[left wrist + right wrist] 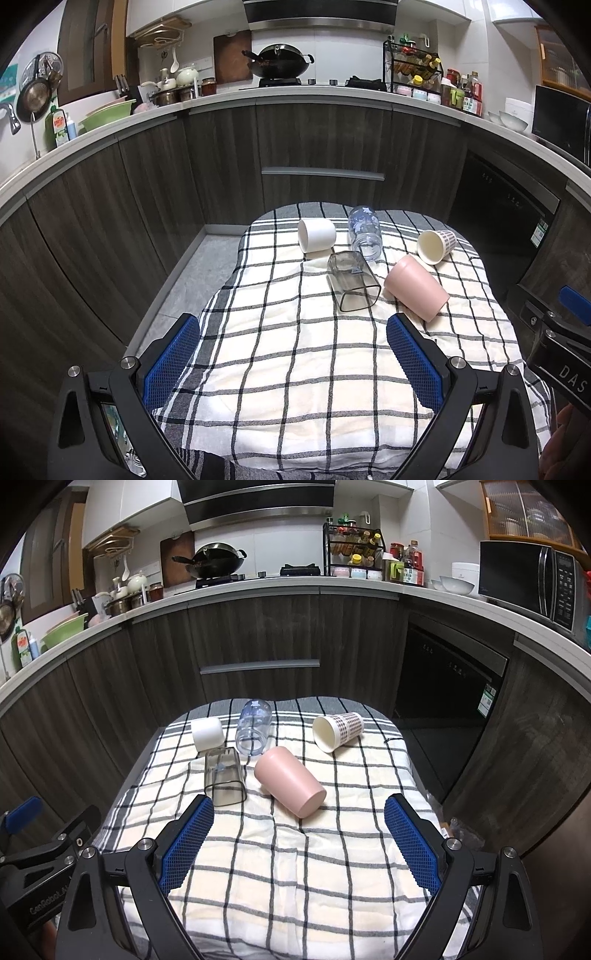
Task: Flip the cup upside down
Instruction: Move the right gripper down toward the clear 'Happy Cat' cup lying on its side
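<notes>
Both grippers, left gripper (293, 354) and right gripper (299, 836), hover with jaws wide apart over the checked cloth (295, 878). Beyond them the pink cup (290, 781) lies on its side, long axis diagonal, its base end toward the right gripper. Farther off lie a smoky square glass (224, 775), a clear bottle (254, 727), a white cup (207, 734) and a patterned paper cup (338, 731).

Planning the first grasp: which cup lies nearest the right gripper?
The pink cup, on its side just ahead of the right gripper; the others lie farther back.

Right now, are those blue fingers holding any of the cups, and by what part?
Nothing is held. The left gripper and right gripper are both open above the checked cloth, short of the pink cup and the others lying on their sides.
</notes>
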A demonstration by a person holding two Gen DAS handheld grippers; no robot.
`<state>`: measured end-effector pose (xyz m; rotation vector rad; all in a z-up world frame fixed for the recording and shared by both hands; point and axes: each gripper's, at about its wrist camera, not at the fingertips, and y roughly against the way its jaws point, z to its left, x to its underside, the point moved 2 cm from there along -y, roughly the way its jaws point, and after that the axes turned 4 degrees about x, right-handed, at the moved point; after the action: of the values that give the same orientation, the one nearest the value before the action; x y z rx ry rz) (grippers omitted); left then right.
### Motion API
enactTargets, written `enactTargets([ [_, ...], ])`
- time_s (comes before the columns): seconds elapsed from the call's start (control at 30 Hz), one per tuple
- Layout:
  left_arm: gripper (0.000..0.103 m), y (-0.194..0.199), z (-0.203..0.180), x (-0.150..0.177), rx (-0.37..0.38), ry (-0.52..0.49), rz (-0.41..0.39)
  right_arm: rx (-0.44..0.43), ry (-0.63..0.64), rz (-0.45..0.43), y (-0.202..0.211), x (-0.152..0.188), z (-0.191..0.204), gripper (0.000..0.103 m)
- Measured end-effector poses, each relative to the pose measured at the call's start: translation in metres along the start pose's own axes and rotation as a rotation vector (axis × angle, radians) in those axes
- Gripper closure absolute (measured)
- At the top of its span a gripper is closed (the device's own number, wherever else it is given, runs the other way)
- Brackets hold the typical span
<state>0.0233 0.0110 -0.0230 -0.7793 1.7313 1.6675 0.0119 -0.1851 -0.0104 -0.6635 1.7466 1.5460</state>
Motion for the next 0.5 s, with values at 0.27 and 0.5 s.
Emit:
enactTargets([
  [0.27,0.0,-0.014,0.003,-0.005,-0.005,0.013,0.011,0.0,0.003,0.006,-0.01,-0.003,0.003,0.009],
  [0.5,0.0,-0.04,0.01,-0.019,-0.005,0.028,0.001,-0.001,0.016,0.012,-0.042,-0.023,0.013,0.009],
])
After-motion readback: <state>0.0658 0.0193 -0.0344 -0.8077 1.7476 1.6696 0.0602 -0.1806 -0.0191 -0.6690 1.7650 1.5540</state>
